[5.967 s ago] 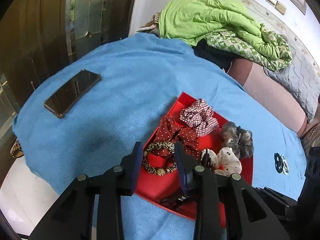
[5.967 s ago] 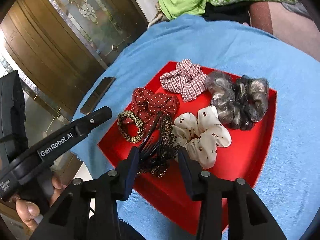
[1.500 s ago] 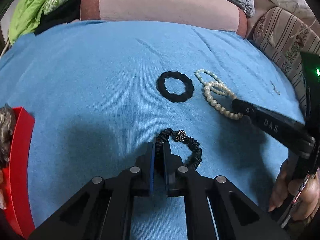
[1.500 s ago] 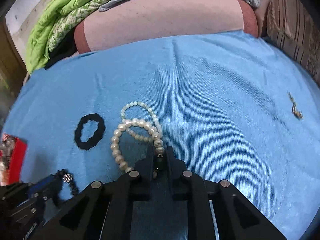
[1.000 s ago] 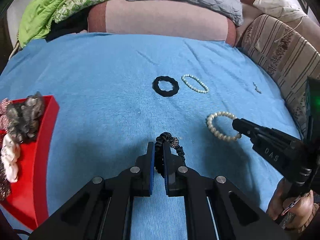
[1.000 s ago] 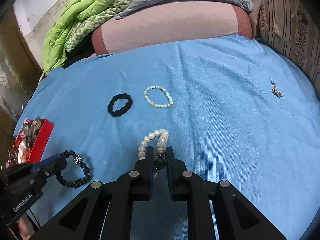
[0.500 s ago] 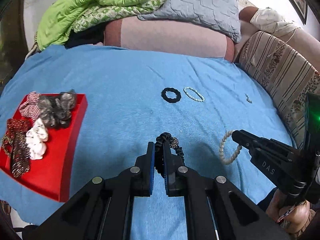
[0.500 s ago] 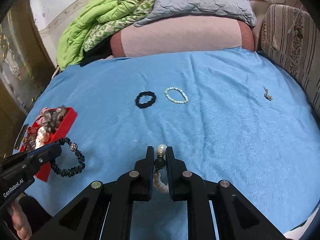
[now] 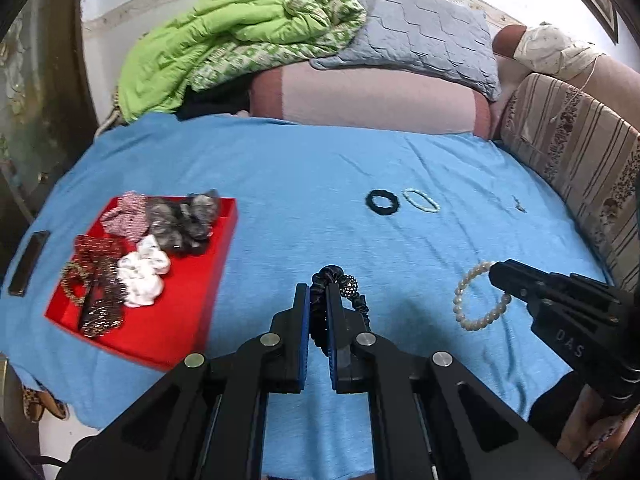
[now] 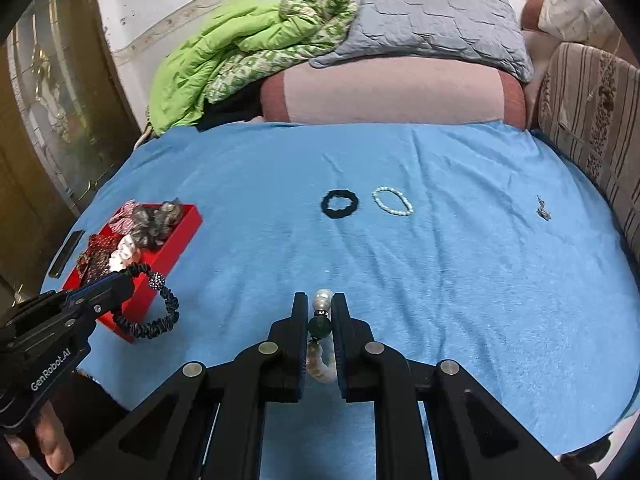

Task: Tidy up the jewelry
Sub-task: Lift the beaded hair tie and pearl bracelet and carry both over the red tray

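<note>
Lowest in the left wrist view, the left tool (image 9: 318,304) is clamped on a dark scrunchie with a sparkly bead (image 9: 340,284), which dangles above the blue cloth (image 9: 300,168). In the right wrist view the right tool (image 10: 320,320) pinches a pearl bracelet (image 10: 322,300) at its green bead. "GenRobot.AI" reads on the left tool's side at lower left of the right view; "DAS" on the right tool at lower right of the left view. Farther up, the red tray (image 9: 172,328) of scrunchies sits at left, a phone (image 9: 28,262) beside it. Beyond lie a black hair tie (image 9: 383,202), a small bead bracelet (image 9: 420,200) and a tiny trinket (image 9: 519,205). Six seconds ago both tools hung open over the tray; since a second ago both loads have risen off the cloth.
</note>
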### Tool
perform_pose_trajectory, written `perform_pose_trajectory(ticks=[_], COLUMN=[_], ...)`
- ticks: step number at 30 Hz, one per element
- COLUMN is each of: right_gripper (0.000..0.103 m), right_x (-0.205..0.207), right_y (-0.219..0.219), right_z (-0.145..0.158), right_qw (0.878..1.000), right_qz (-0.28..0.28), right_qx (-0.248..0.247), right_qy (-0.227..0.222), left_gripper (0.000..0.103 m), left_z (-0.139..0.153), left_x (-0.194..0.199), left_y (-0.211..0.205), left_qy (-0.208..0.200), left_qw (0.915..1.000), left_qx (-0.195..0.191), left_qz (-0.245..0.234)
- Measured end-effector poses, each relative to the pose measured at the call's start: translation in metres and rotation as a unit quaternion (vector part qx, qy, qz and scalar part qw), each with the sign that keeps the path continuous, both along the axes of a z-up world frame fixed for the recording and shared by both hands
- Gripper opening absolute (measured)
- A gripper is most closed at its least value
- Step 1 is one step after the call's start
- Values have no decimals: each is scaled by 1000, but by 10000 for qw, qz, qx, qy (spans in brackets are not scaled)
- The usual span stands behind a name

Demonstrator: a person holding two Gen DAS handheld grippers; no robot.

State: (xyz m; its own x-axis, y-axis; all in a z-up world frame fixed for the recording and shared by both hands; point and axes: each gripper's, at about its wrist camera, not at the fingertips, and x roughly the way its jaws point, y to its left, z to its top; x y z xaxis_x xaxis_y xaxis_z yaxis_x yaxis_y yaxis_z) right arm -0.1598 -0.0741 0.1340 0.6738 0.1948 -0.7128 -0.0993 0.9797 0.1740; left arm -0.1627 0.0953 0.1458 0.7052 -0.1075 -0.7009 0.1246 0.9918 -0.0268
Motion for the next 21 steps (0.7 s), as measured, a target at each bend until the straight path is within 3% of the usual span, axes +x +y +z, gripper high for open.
perform_pose_trajectory(ticks=[21], right_gripper=[13], right_x=[-21], right_y=[62], right_z=[20], right_qw=[9980], right_qz=[594], right_qx=[-190], right_qy=[-135], left_gripper=[7], left_z=[14], left_x=[-19], left_y=[71], left_qy=[-97], left_qw=[9977], left_qx=[-339], left_qz=[571])
